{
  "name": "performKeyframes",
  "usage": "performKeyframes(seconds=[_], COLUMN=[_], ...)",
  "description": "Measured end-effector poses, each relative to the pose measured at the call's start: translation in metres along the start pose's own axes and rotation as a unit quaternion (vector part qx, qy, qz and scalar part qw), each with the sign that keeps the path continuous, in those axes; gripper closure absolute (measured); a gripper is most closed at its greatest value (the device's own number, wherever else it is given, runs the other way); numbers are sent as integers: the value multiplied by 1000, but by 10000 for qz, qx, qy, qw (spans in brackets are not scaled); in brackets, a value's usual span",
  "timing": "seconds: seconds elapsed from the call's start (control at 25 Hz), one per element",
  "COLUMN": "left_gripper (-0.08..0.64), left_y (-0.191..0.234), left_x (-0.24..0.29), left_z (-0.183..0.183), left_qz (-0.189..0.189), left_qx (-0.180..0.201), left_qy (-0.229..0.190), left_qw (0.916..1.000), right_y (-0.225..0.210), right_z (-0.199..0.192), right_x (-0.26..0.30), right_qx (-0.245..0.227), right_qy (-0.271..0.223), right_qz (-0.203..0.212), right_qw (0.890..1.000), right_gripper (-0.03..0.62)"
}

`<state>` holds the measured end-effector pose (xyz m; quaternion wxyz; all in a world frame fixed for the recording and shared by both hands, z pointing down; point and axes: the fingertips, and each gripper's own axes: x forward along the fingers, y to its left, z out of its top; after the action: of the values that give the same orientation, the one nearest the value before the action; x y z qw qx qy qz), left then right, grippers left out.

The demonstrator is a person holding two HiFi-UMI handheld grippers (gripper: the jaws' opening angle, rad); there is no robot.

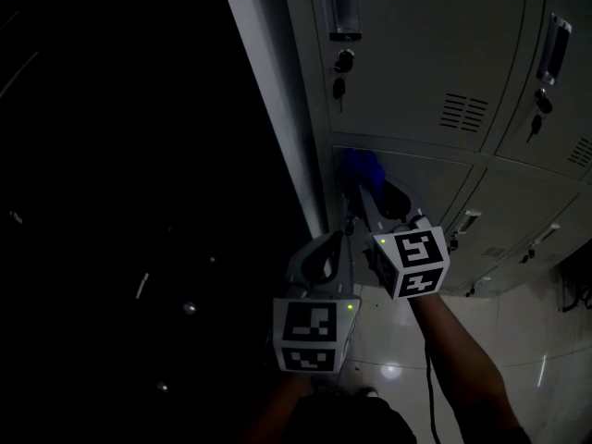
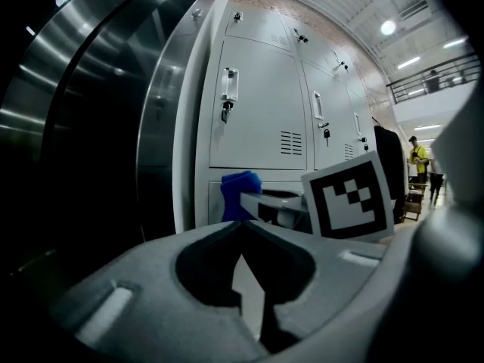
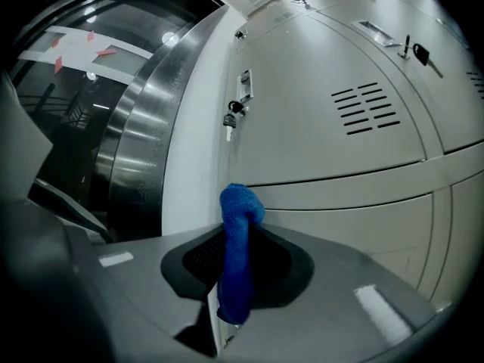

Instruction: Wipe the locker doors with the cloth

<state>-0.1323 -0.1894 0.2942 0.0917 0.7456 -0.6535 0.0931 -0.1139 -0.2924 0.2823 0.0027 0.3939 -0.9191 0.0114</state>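
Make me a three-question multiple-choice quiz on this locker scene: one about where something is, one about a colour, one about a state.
1. Where is the cloth? A on the floor; B in the right gripper; C hung on a key.
2. Cloth colour? A blue; B red; C yellow.
3. Left gripper jaws? A wide apart; B clamped on a key; C together, empty.
Answers: B, its jaws pinch the cloth before the locker door; A, plainly blue; C, the tips meet with nothing between.
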Motion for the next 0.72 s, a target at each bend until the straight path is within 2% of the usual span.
performKeyframes(seconds=[0.2, 0.32, 0.56, 0.72], left_gripper=[557, 557, 557, 557], left_y=[-20, -35, -52, -55], left_x=[12, 18, 25, 25], left_z=[0, 1, -1, 3], left_qz=[-186, -268, -314, -246], left_qx=[-278, -277, -308, -330], left_qy=[-77, -82, -60, -60], left_qw=[9994, 9992, 9990, 9991], right_y=[-39, -62, -105, -130], right_z=[0, -3, -6, -6], right_x=[-33, -52, -85, -104], right_qx=[-184, -261, -187, 52], right_qy=[-86, -49, -28, -115], right_qz=[-341, -515, -877, -1169], right_qw=[9992, 9983, 9960, 9931], right_gripper=[529, 529, 529, 529])
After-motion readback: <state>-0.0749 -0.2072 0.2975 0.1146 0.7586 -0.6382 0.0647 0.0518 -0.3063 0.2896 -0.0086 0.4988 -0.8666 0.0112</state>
